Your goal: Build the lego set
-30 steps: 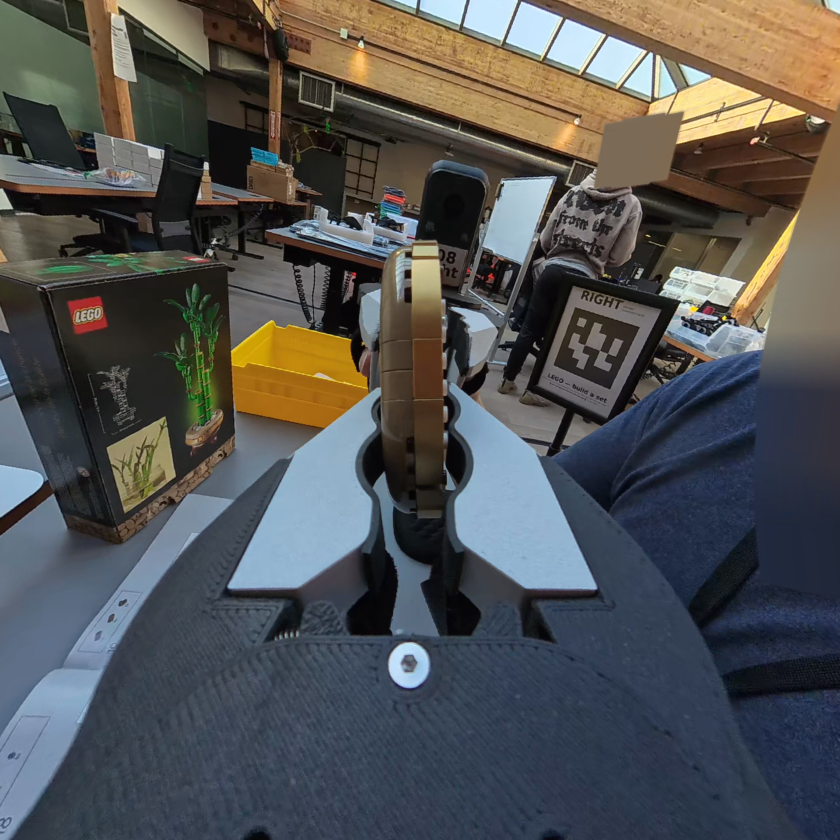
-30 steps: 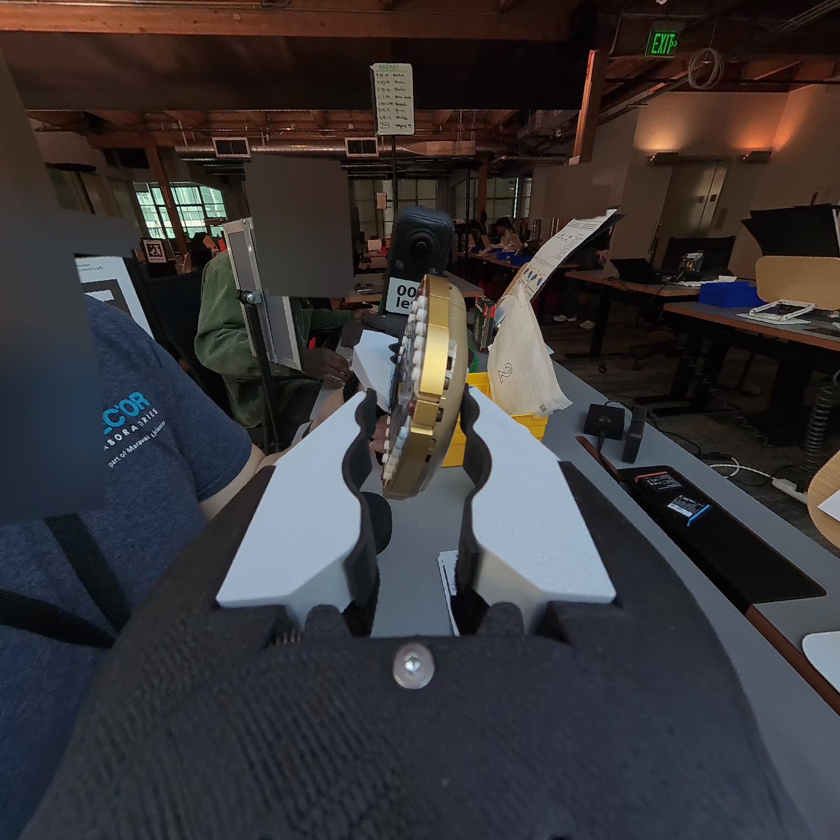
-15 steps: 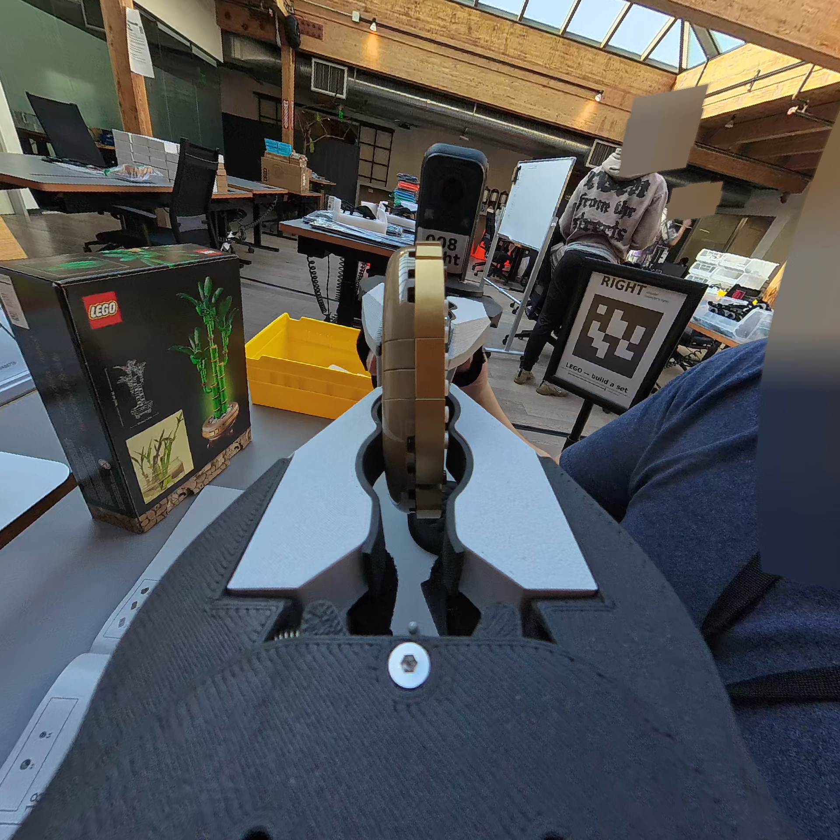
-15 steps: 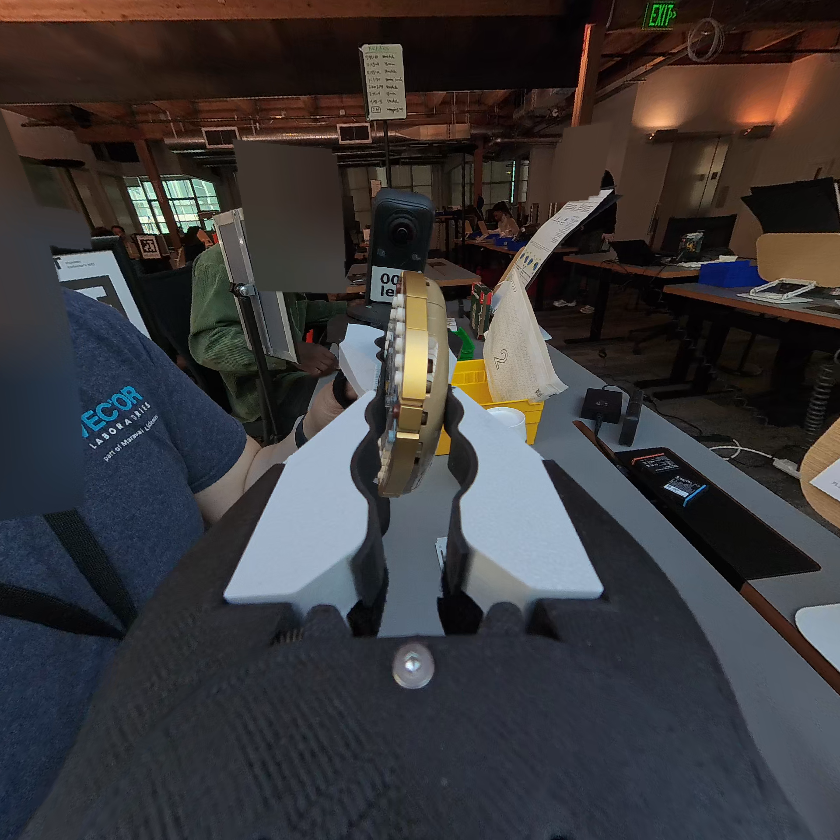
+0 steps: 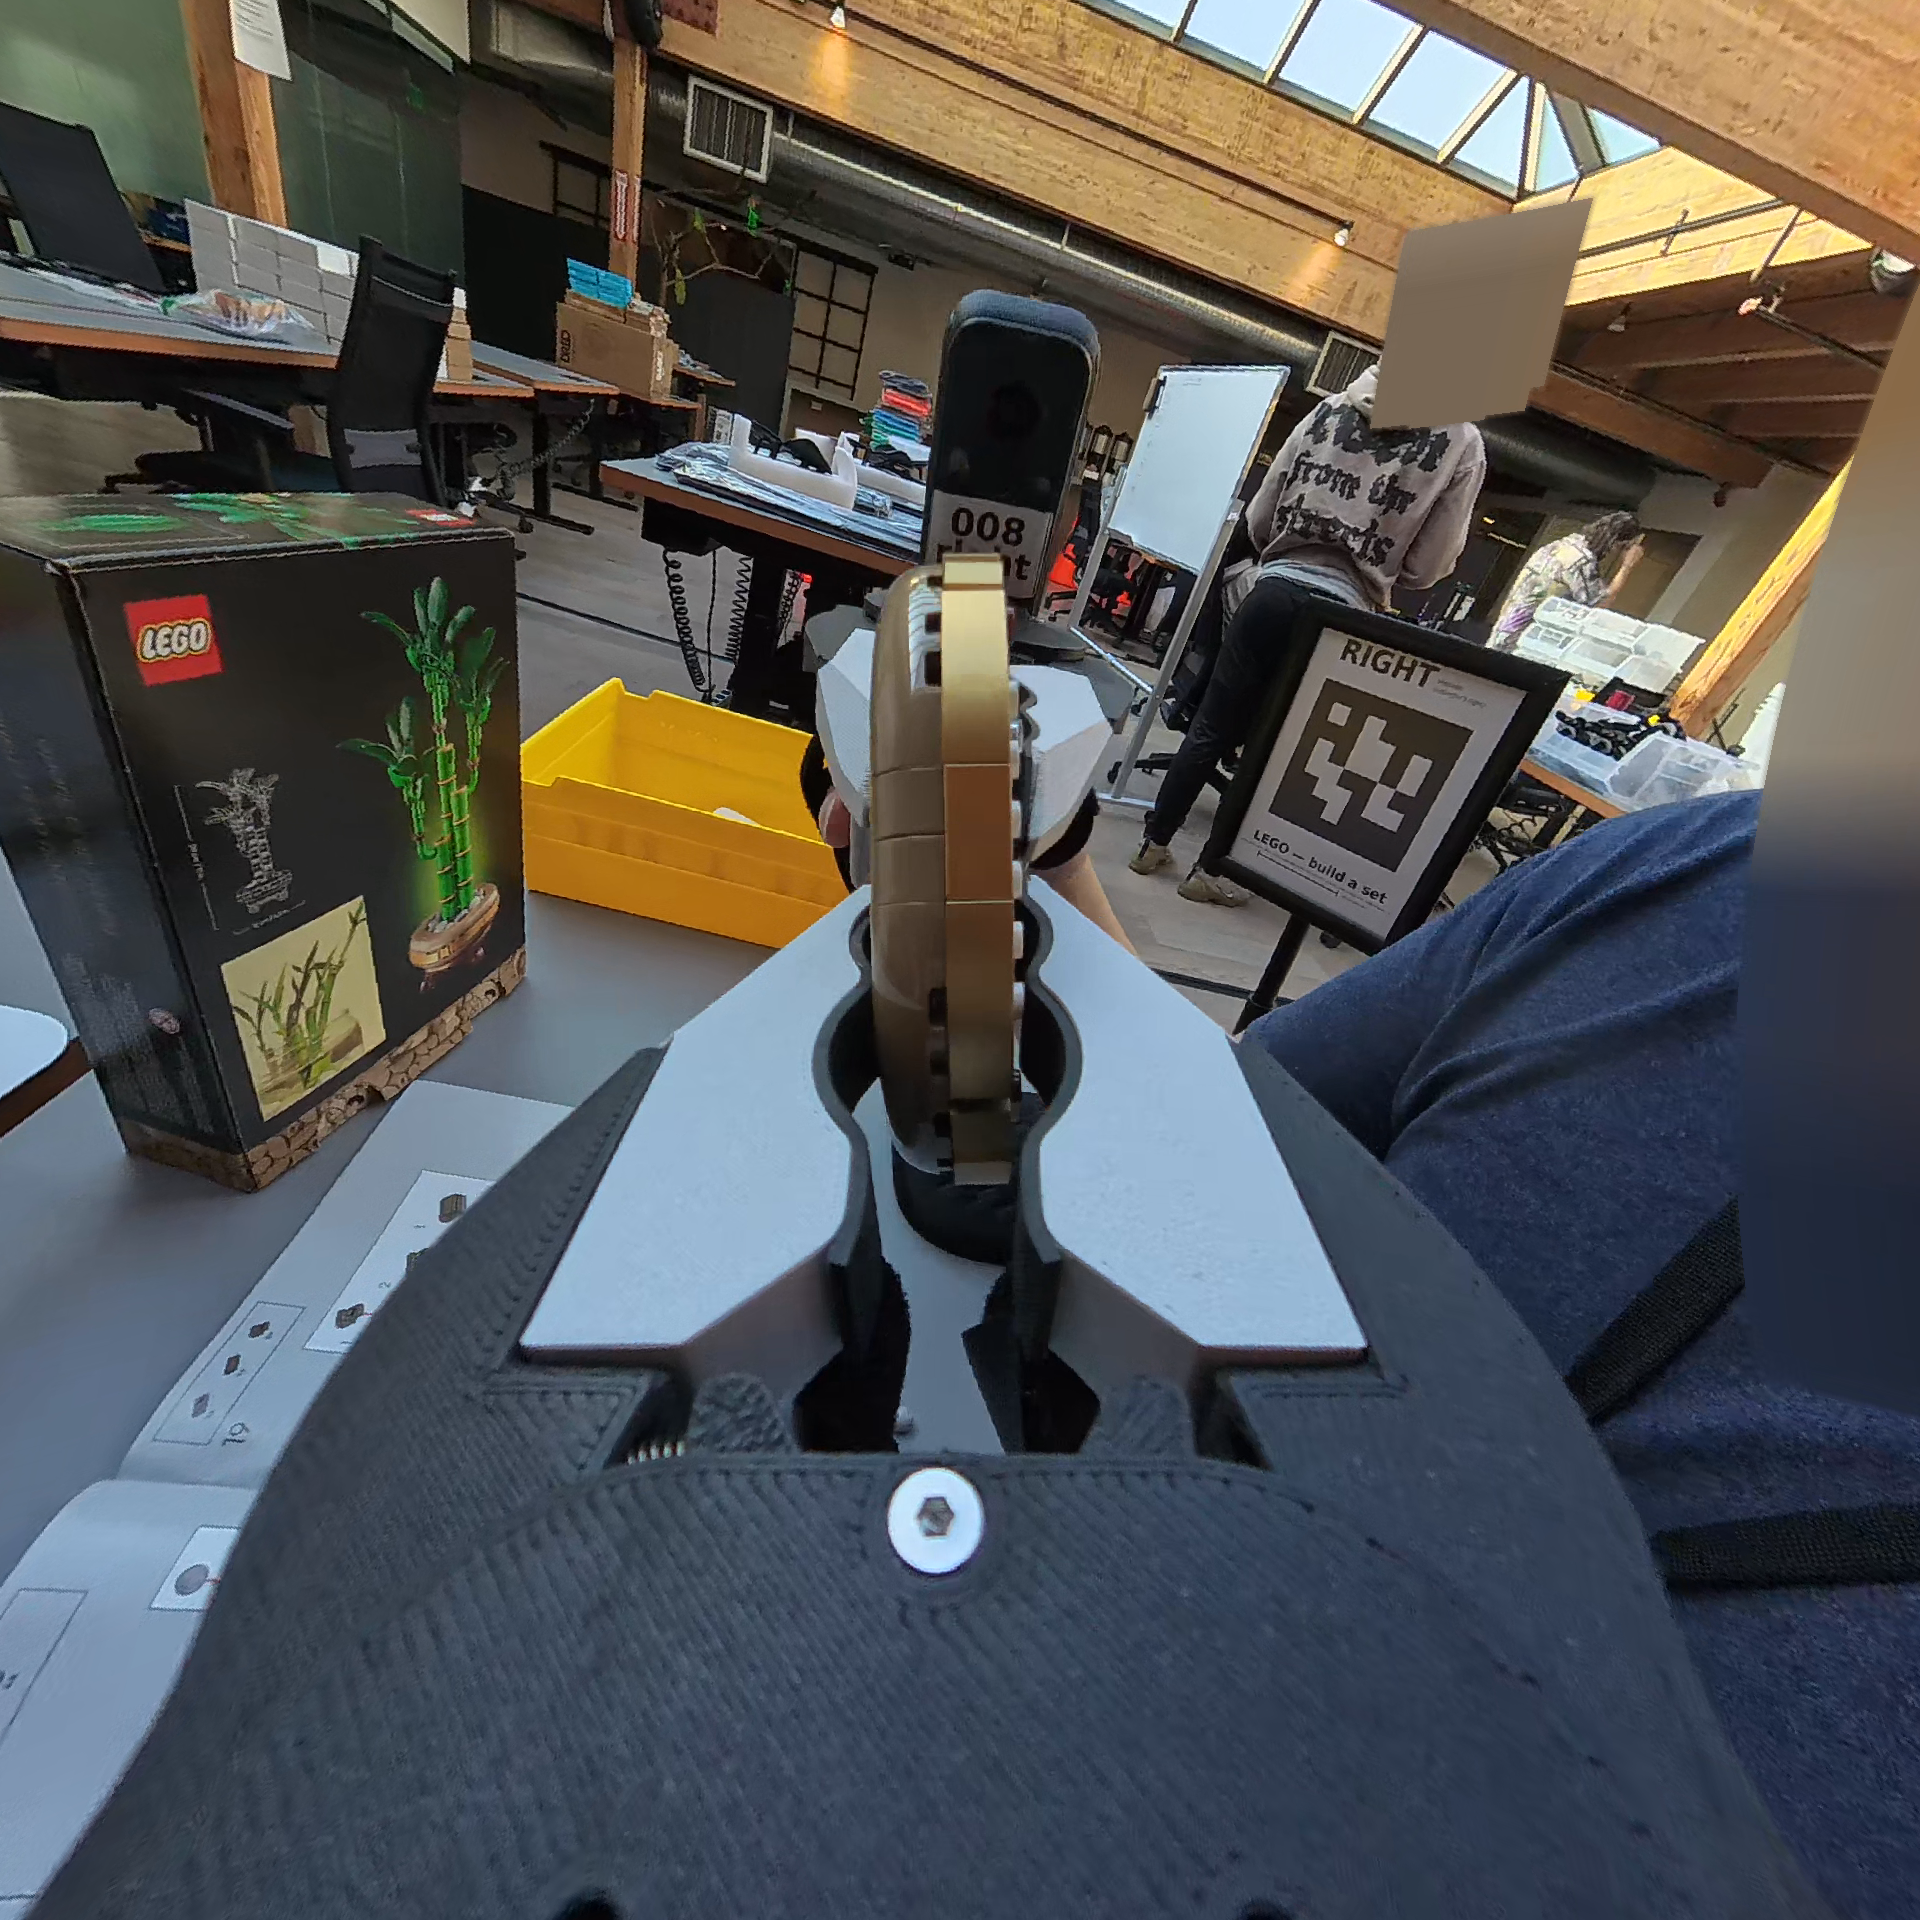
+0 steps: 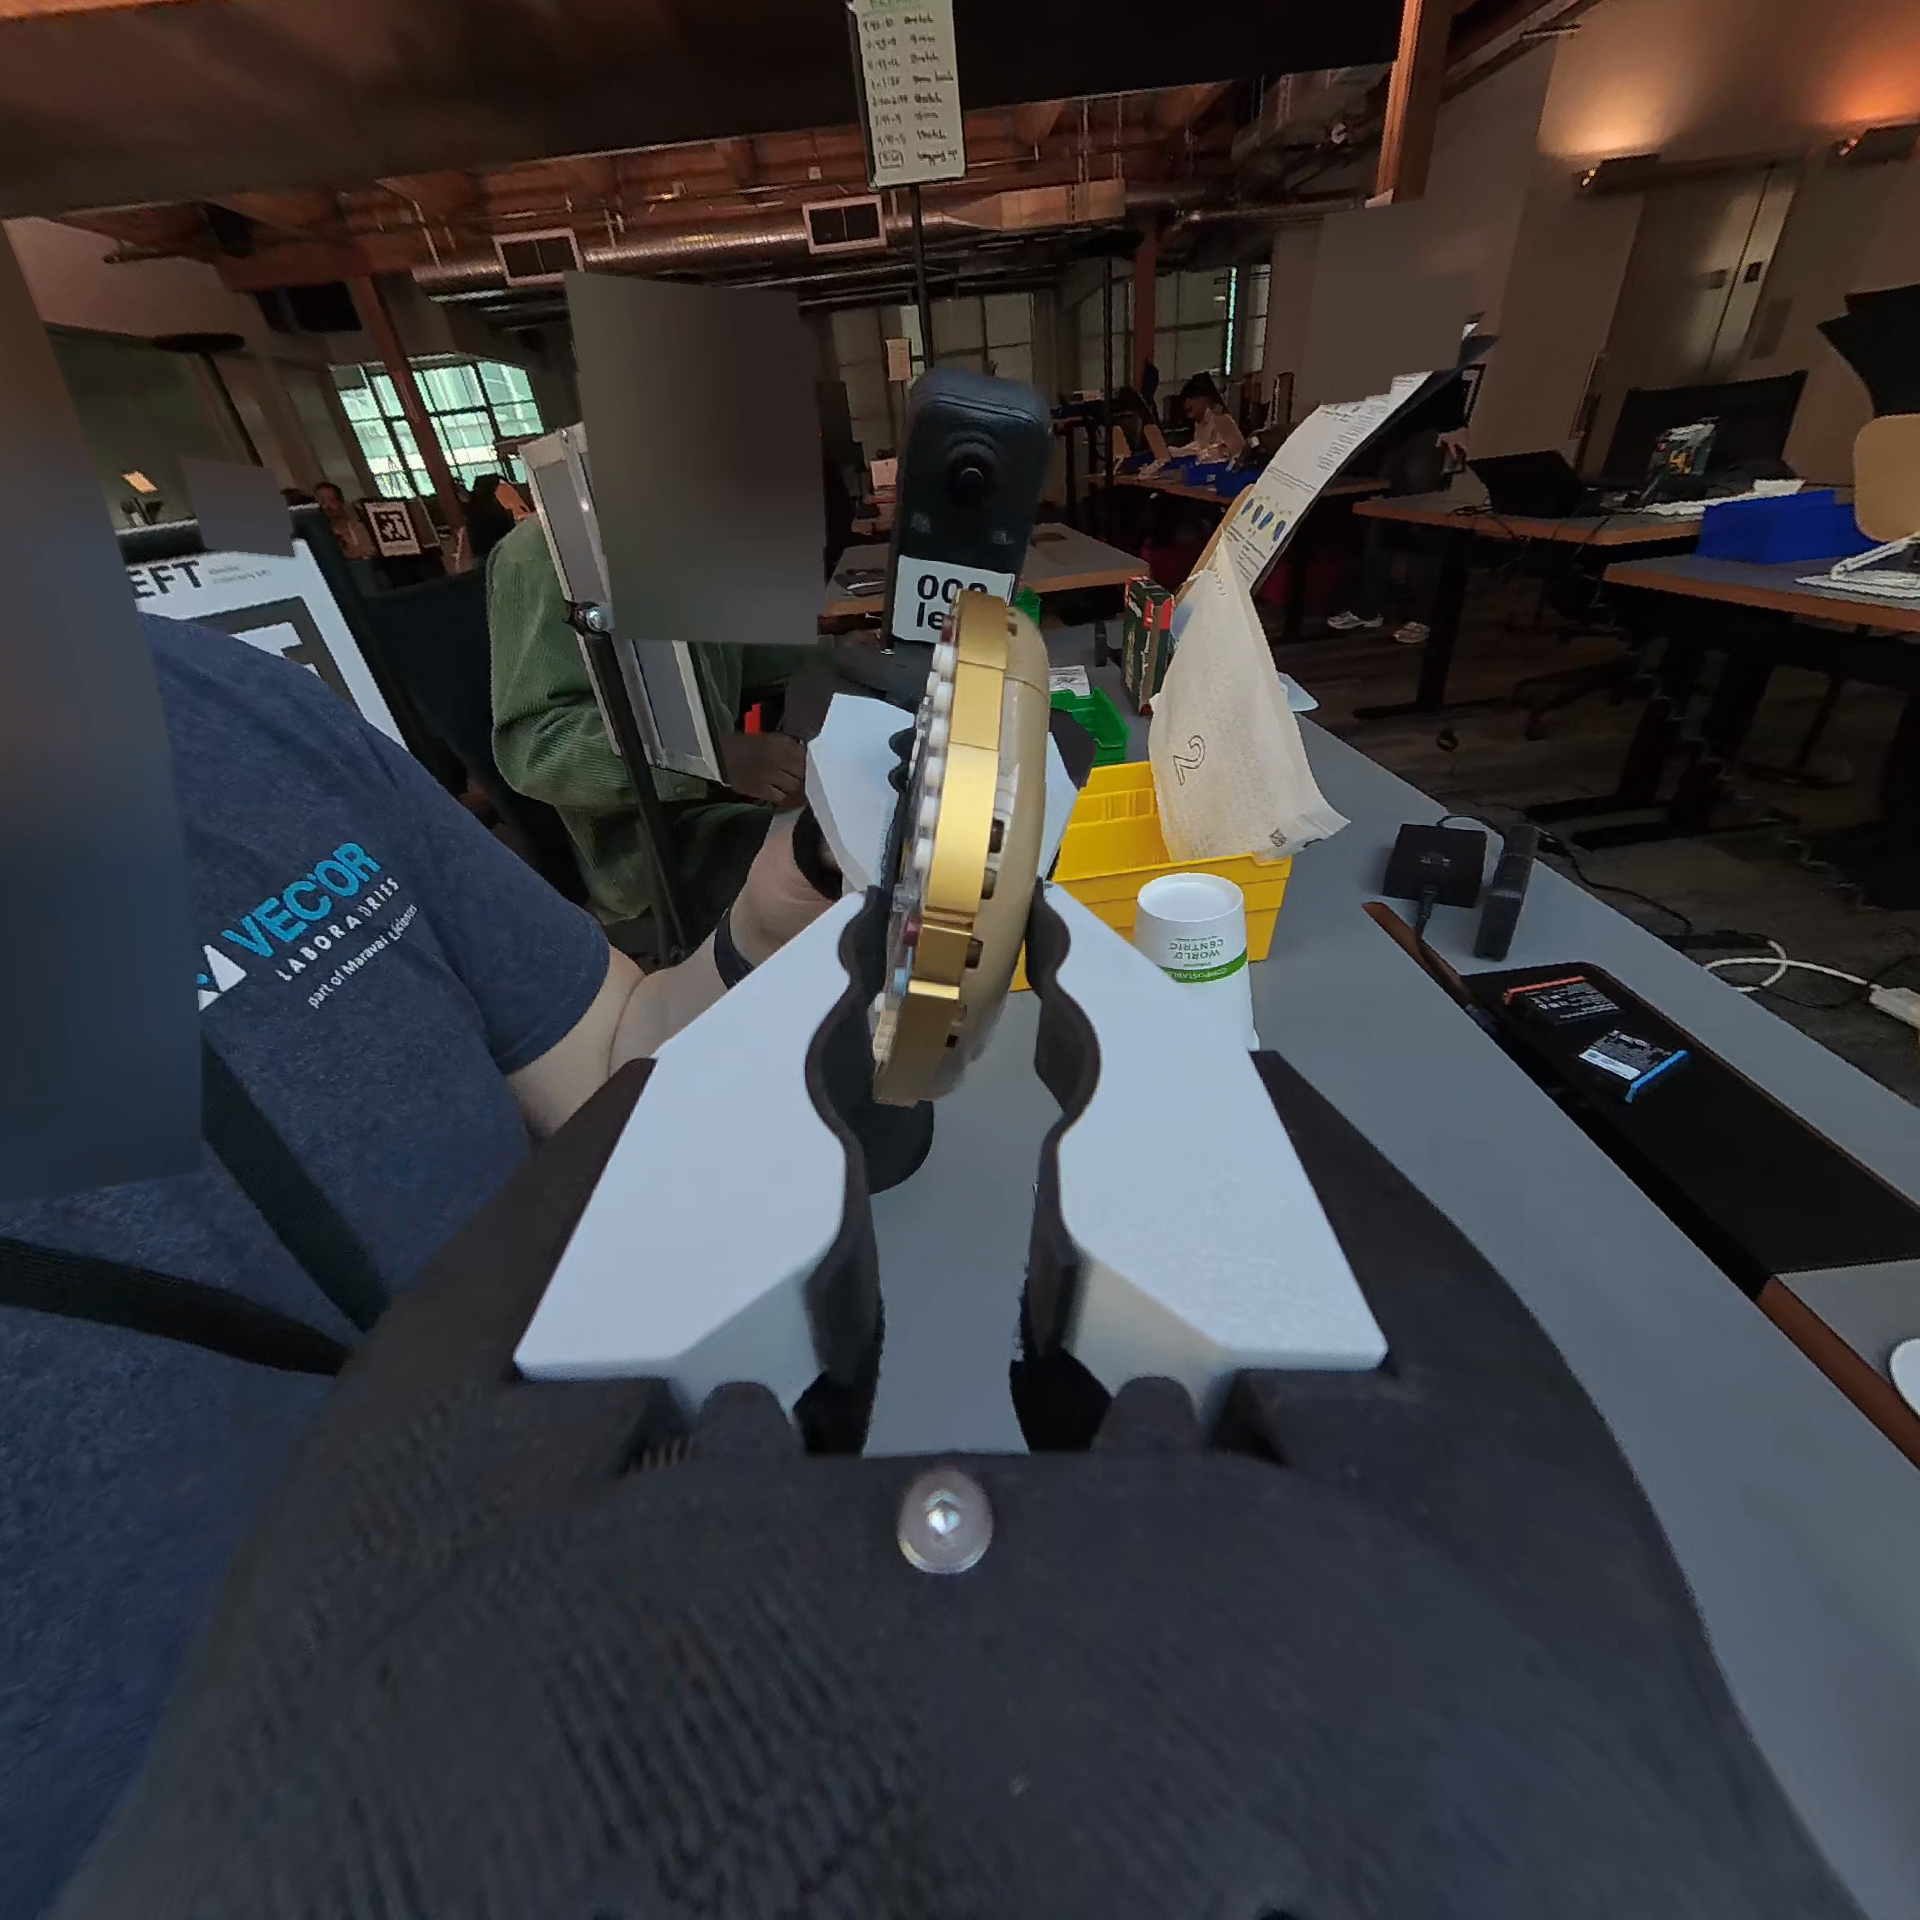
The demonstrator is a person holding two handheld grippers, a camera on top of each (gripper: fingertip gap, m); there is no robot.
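The left claw (image 5: 940,997) is clamped on a round gold brick-built disc (image 5: 943,883), which stands on edge between its two pale grey fingers with black wavy pads, held up in the air above the grey tabletop (image 5: 125,1257). In the left wrist view the disc is seen edge-on, upright, its rim made of smooth gold segments. The right claw (image 6: 951,997) faces the left one from the far side of the disc. Its fingers stand apart, one on each side of the disc's gold rim (image 6: 961,862); a clear gap shows on the right side lower down, and whether the tips touch the disc cannot be told. In the right wrist view the disc leans slightly, with a row of pale studs along its left face.

To the left on the tabletop stands a black cardboard set box with a green bamboo picture (image 5: 281,810). Behind it lies a yellow plastic bin (image 5: 665,821). A white printed instruction sheet (image 5: 291,1340) lies flat near the box. In the right wrist view another yellow plastic bin (image 6: 1164,873) holds a crumpled white paper bag (image 6: 1226,748), with a white paper cup (image 6: 1190,930) just in front. The person holding the tools wears a dark blue shirt (image 6: 343,935)
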